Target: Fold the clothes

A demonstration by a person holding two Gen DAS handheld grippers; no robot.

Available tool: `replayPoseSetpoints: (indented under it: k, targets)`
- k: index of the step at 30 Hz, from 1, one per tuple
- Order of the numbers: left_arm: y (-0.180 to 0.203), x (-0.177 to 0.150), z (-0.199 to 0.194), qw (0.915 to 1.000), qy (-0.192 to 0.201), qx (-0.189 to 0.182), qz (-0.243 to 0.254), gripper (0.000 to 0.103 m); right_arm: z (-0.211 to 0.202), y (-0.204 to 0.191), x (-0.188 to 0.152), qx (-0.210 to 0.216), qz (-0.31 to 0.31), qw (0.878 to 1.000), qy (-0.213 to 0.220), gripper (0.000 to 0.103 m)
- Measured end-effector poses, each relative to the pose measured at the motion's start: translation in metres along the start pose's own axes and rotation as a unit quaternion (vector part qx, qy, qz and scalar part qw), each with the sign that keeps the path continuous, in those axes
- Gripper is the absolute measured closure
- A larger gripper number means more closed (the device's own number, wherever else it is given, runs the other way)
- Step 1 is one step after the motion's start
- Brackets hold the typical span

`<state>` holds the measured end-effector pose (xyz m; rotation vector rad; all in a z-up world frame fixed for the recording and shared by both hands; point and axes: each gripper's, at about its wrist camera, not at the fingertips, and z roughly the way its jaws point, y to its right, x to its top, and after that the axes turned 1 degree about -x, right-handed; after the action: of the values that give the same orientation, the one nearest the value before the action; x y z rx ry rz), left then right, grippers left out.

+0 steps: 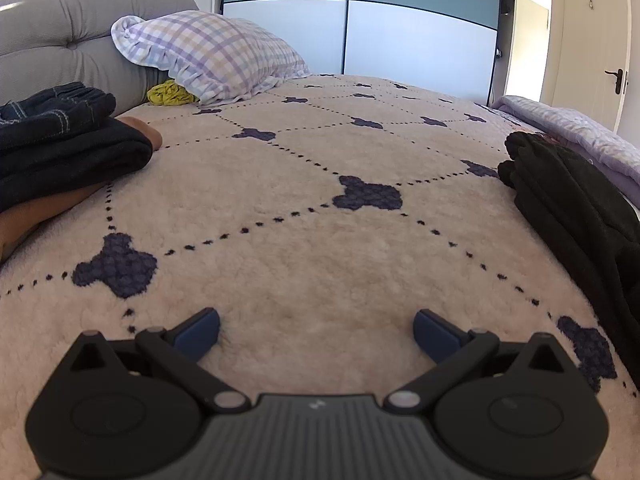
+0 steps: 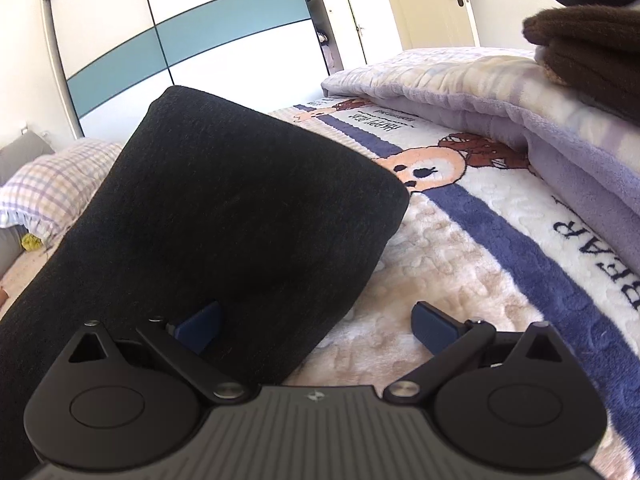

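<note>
Progress looks well advanced: folded dark clothes (image 1: 60, 140) stacked at the bed's left edge by the headboard. Left gripper (image 1: 316, 334) hangs released over bare blanket (image 1: 320, 248). Right gripper (image 2: 316, 326), jaws apart, grasps nothing; black garment (image 2: 224, 208) lies folded beneath it, awaiting stacking.

Left gripper (image 1: 316, 334): black plastic body, ribbed grey centre plate with a small pale logo, two round black discs at the sides, triangular cut-outs above them, black link arms on silver round pins, dark blue flat pads (image 1: 199, 334) on the fingers. Right gripper (image 2: 316, 326): same build, ribbed grey plate and logo, two black discs, triangular cut-outs, silver pins on black links, dark blue pads (image 2: 434, 328). No cables show in either wrist view, and what the person wears cannot be told.
</note>
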<state>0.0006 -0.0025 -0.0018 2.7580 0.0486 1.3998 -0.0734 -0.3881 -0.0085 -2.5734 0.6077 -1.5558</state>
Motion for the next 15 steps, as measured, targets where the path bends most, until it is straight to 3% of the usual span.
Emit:
replayPoseSetpoints:
  k: [4,7,11,15]
  targets:
    - [0.001,0.000,0.000,1.0000,0.000,0.001,0.001,0.000,0.007,-0.036,-0.001,-0.014,-0.052,0.999,0.003,0.000]
    - [0.001,0.000,-0.001,1.0000,0.000,0.001,0.001,0.000,0.013,-0.050,0.000,-0.004,-0.035,0.999,-0.005,0.000]
    - [-0.001,0.000,-0.001,1.0000,0.001,-0.003,-0.003,0.000,0.023,-0.048,0.007,0.059,0.047,0.996,-0.047,0.000]
    - [-0.007,0.001,-0.001,0.9996,0.002,-0.017,-0.021,0.000,0.026,-0.066,0.006,0.111,0.045,0.991,-0.057,0.000]
